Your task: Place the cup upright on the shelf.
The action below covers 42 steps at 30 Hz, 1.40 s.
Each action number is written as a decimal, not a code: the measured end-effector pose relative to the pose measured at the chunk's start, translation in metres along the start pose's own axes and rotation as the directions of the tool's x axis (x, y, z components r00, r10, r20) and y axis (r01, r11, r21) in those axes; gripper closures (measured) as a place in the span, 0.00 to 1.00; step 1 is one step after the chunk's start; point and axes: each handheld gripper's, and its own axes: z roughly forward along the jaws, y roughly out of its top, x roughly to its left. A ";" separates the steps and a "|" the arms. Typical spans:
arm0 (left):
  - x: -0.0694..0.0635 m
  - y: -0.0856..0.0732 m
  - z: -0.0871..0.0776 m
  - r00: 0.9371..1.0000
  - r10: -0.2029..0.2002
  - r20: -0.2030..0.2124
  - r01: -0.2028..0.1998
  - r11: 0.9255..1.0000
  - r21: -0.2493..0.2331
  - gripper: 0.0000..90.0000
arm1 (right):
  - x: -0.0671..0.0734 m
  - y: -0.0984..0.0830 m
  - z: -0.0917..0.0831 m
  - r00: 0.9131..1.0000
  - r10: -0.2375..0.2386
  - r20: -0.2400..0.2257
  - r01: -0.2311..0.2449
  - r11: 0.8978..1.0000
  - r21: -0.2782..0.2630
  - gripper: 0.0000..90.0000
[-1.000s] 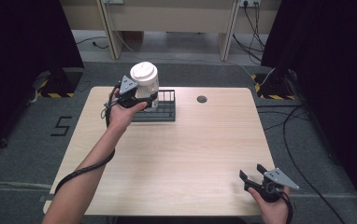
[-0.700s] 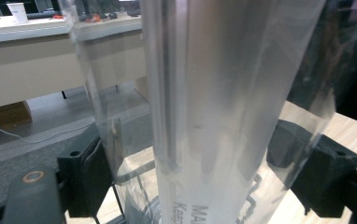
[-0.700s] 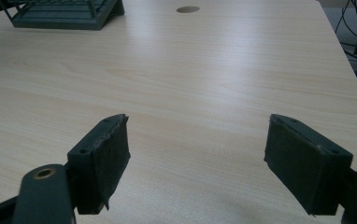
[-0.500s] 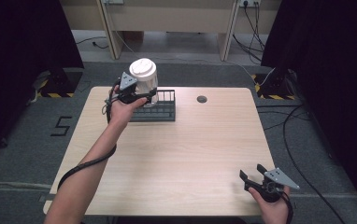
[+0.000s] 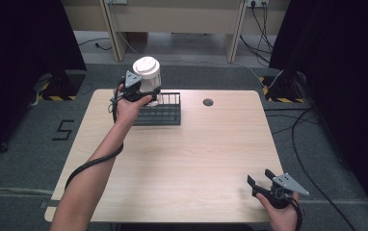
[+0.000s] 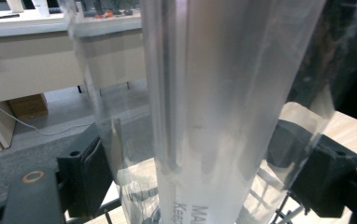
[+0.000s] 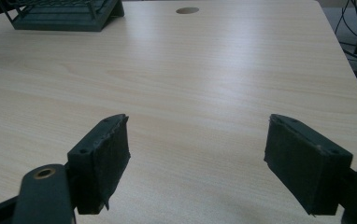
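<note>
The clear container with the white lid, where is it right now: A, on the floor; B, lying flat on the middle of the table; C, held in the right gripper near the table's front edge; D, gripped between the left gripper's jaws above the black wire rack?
D: the left gripper is closed on the clear container, upright over the black wire rack, while the right gripper is open and holds nothing.

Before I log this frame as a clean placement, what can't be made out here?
- High view: whether the cup bottom touches the rack; the hand and left gripper cover it.
- Left gripper view: the print low on the cup is cut off by the bottom edge.
- Right gripper view: the rack is cropped by the top edge.
</note>
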 end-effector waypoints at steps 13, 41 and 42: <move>0.005 -0.011 0.019 0.999 -0.018 -0.032 0.019 0.999 0.048 0.20 | 0.000 0.000 0.000 1.000 0.006 -0.003 -0.006 1.000 -0.001 0.25; 0.004 -0.041 0.041 0.997 -0.044 -0.066 0.053 0.990 0.130 0.19 | 0.000 0.000 0.000 1.000 -0.004 -0.009 0.004 1.000 -0.001 0.25; 0.004 -0.042 0.042 0.997 -0.046 -0.066 0.055 0.990 0.131 0.19 | 0.000 0.000 0.000 1.000 -0.007 -0.009 0.007 1.000 -0.001 0.25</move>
